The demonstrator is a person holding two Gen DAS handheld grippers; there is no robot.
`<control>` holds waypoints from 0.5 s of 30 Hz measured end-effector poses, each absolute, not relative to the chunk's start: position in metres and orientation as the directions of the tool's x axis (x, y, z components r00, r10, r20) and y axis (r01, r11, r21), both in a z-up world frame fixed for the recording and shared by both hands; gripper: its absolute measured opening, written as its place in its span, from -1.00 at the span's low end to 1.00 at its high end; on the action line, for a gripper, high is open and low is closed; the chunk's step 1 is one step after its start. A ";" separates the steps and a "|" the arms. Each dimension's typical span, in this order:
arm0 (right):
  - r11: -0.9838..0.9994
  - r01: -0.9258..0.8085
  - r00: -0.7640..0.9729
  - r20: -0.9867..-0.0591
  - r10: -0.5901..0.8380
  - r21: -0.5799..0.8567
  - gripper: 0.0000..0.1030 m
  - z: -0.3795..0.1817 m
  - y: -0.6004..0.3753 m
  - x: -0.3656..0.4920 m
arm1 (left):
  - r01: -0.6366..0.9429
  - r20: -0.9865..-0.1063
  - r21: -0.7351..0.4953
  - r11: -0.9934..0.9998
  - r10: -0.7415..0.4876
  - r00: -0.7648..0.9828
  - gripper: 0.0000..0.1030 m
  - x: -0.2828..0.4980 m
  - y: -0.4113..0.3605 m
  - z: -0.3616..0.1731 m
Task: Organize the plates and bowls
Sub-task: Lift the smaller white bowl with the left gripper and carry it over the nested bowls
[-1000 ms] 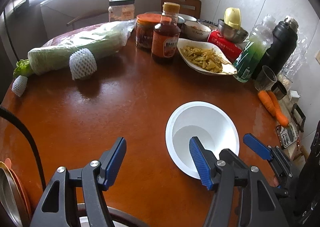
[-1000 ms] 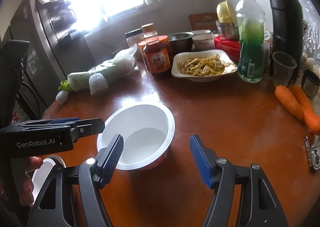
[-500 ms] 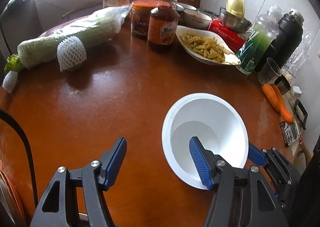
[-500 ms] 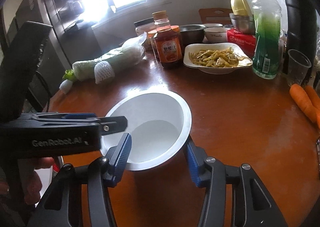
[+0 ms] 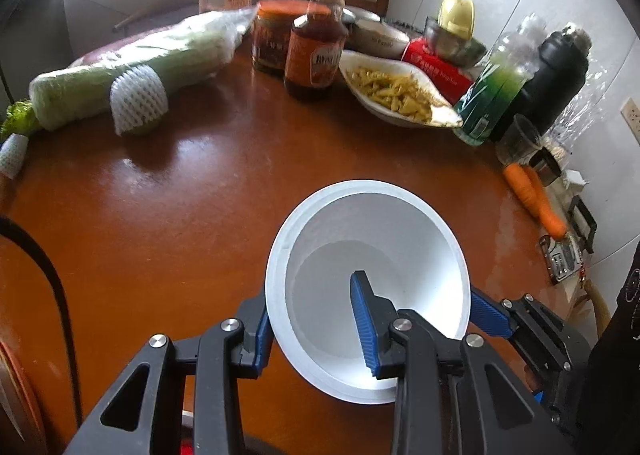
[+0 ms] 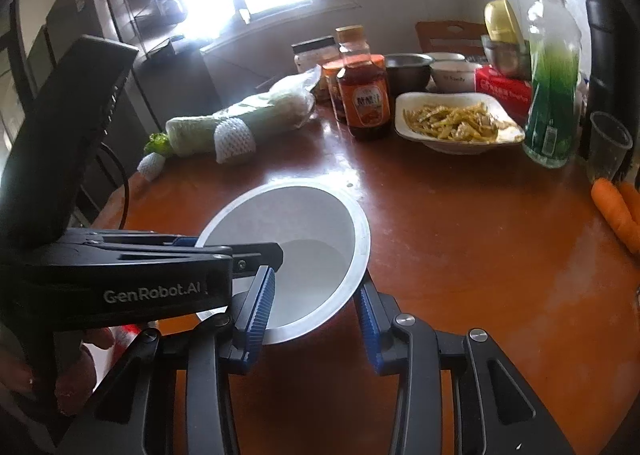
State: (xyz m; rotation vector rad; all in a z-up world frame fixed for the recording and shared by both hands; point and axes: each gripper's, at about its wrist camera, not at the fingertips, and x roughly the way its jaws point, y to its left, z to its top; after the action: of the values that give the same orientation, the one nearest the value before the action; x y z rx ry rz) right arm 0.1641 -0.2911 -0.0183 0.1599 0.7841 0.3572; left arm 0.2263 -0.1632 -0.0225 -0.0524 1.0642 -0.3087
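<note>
A white bowl (image 5: 376, 239) (image 6: 304, 223) stands near the front of the brown round table (image 5: 180, 215), tipped a little toward me. My left gripper (image 5: 310, 295) is shut on the bowl's left wall, one blue pad outside the rim and the other inside. From the right wrist view it comes in from the left as a black clamp (image 6: 232, 247). My right gripper (image 6: 316, 281) is closing on the bowl's right wall. One of its pads is inside, and the outer finger (image 5: 488, 313) lies against the rim.
At the back stand a wrapped cabbage (image 5: 132, 71), a sauce bottle (image 5: 316, 51), jars, a dish of food (image 5: 396, 95), a green bottle (image 5: 496, 95), a black flask (image 5: 560, 71) and a cup (image 5: 518, 139). Carrots (image 5: 532, 199) lie right. Stacked plates (image 5: 16, 395) sit at the left edge.
Both pairs of jaws have narrowed from wide open onto the white bowl's wall, left then right. The bowl now sits closer and more tilted in both views.
</note>
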 end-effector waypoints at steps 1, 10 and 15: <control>0.928 -0.259 0.655 -0.657 0.373 0.269 -0.19 -0.015 -0.289 0.163 | 0.226 -0.847 -0.192 0.955 -0.278 0.454 -0.30 0.224 -0.162 -0.019; 0.923 -0.301 0.694 -0.608 0.386 0.242 -0.19 0.017 -0.270 0.144 | 0.216 -0.812 -0.193 0.957 -0.279 0.512 -0.30 0.201 -0.135 0.012; 0.919 -0.325 0.709 -0.585 0.393 0.224 -0.19 0.033 -0.252 0.133 | 0.208 -0.788 -0.195 0.959 -0.279 0.549 -0.30 0.186 -0.119 0.028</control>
State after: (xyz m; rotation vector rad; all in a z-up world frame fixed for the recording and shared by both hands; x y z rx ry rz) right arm 0.1327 -0.2525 0.0332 0.1071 0.6730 0.3990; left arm 0.1863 -0.1190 0.0283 -0.0816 0.9465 -0.2889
